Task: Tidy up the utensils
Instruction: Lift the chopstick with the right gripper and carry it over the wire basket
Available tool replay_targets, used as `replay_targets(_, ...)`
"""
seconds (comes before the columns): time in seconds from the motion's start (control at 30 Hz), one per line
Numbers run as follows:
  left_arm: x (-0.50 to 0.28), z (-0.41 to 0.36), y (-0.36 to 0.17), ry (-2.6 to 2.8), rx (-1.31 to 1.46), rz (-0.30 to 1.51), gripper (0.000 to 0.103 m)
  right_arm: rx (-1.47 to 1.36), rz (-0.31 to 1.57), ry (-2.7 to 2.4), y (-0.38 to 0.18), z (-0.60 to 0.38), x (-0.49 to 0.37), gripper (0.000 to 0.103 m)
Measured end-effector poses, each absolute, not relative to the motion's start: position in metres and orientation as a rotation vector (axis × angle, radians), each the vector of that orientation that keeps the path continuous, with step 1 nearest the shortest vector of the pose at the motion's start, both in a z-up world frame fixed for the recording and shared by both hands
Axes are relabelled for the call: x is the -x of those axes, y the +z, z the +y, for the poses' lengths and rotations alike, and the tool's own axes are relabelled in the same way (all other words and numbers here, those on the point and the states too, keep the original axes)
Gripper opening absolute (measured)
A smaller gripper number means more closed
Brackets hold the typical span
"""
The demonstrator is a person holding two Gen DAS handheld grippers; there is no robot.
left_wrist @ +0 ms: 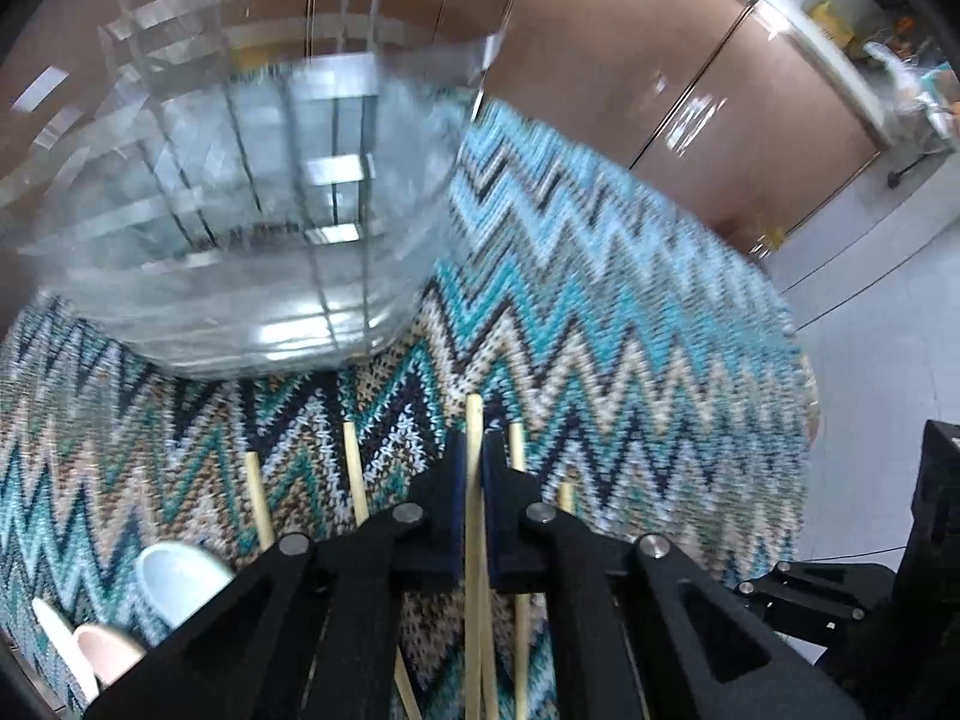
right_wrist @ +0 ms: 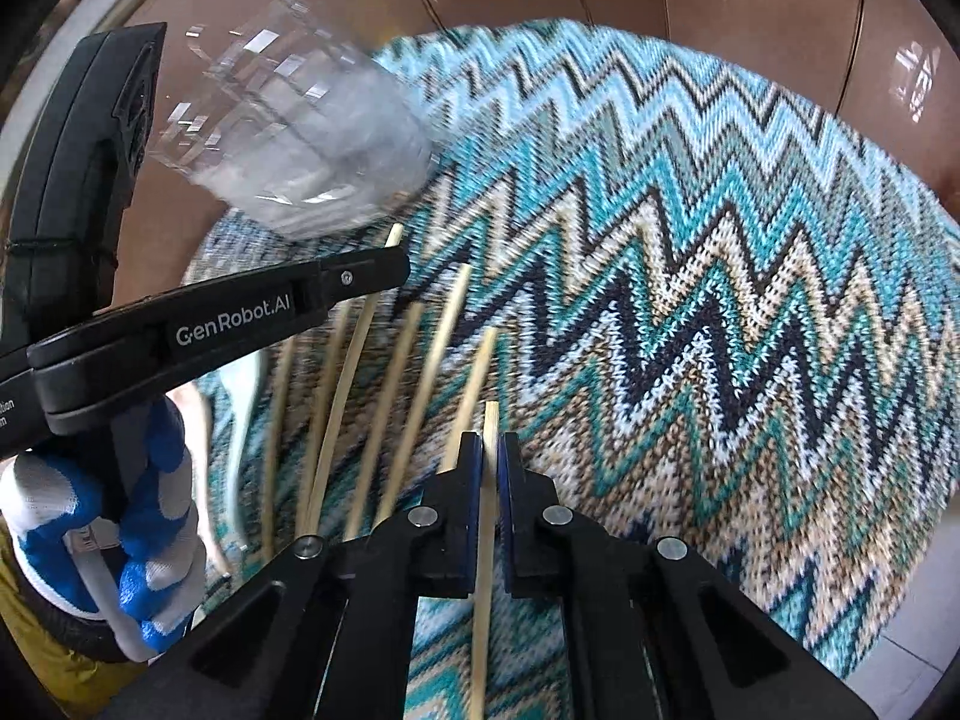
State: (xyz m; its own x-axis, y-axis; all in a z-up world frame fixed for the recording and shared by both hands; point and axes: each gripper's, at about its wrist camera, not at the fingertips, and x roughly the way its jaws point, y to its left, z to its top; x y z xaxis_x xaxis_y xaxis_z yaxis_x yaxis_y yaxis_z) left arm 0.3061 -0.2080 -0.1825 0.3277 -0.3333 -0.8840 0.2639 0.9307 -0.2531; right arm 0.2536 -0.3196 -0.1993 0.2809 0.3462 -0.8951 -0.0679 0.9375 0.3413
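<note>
My left gripper (left_wrist: 474, 450) is shut on a bamboo chopstick (left_wrist: 474, 420) and holds it above the zigzag-patterned cloth (left_wrist: 600, 300). A clear faceted glass holder (left_wrist: 240, 210) stands just ahead and to the left. My right gripper (right_wrist: 491, 450) is shut on another bamboo chopstick (right_wrist: 491, 420). In the right wrist view the left gripper (right_wrist: 384, 264) reaches in from the left, near the glass holder (right_wrist: 300, 126). Several loose chopsticks (right_wrist: 414, 372) lie on the cloth (right_wrist: 690, 240) between the grippers.
Ceramic spoons, one pale blue (left_wrist: 180, 582) and one pink (left_wrist: 108, 648), lie on the cloth at the lower left. More chopsticks (left_wrist: 357, 480) lie beside my left gripper. Brown cabinet doors (left_wrist: 660, 60) stand behind the round table, with white floor (left_wrist: 888, 360) to the right.
</note>
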Motion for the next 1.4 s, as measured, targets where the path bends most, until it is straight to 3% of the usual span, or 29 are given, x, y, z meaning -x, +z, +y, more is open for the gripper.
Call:
replay_targets(0.63, -0.144, -0.077, 0.039, -0.470, 0.135, 0.588, 0.005, -0.143, 0.769, 0.329, -0.028, -0.279, -0.102, 0.005)
replay_targets(1.03, -0.136, -0.015, 0.083, -0.422, 0.191, 0.428, 0.005, -0.080, 0.568, 0.345, 0.034, -0.255, -0.077, 0.005)
replay_targets(1.4, -0.183, -0.002, 0.072, -0.390, 0.246, 0.409, 0.005, -0.066, 0.507, 0.382, 0.040, -0.245, -0.119, 0.005)
